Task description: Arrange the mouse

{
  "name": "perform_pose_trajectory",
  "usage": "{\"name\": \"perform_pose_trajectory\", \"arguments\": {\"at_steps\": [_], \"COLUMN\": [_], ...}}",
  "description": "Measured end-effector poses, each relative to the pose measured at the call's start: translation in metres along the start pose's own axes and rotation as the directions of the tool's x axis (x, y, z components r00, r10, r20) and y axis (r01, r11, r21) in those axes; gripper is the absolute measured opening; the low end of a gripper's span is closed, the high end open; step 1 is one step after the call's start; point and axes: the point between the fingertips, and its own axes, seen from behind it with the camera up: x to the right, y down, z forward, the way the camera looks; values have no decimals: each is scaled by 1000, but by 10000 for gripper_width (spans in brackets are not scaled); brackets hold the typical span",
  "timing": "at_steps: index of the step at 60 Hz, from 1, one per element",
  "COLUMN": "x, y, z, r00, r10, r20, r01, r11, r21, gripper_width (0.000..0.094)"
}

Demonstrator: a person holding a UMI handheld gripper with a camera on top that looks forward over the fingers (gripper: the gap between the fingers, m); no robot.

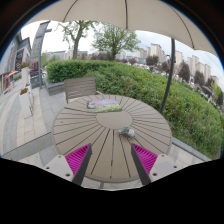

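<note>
Handheld two-finger gripper (112, 160) w/ black fingers & magenta pads (77, 157) on inner faces: fingers spread wide apart, nothing btwn them but bare tabletop, nothing gripped, pads touching nothing as far as can be told. It hangs over near edge of round slatted table (100, 135), grey-brown wood-look planks running away from fingers. Small dark grey mouse (127, 130) sits on tabletop beyond fingers, nearer the pad on that side of the gripper than the other, apart from both fingers; too small to tell which way it faces. Further back, near table's far edge, a flat light-coloured rectangular mat (103, 103) w/ pale pink/green print lies on the slats, well apart from mouse. Behind table a grey slatted chair (80, 87) stands pushed up to far rim. Pale beige parasol canopy (110, 15) spreads overhead, its dark pole (171, 75) coming down past the table's side. Paved terrace floor (25, 125) around table; thick green hedge (150, 85) curves behind; trees (115, 40) and pale blocks of flats (190, 68) beyond under bright sky.
</note>
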Motion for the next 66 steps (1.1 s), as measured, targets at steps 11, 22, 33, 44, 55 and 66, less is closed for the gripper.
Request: {"name": "perform_pose_trajectory", "arguments": {"at_steps": [11,22,33,44,55,66], "x": [51,71,86,99,111,125], "y": [19,33,41,39,22,10], "z": [45,104,169,225,268,299], "r00": [996,997,998,998,998,994], "r10": [-49,-26,30,47,62,104], "r20": [-77,-71,-62,-47,-16,-16], "r01": [53,28,-29,-48,-63,-105], "r11": [998,999,1000,998,997,991], "r21": [45,33,6,-29,-46,-80], "gripper_width": [799,797,793,791,774,751]}}
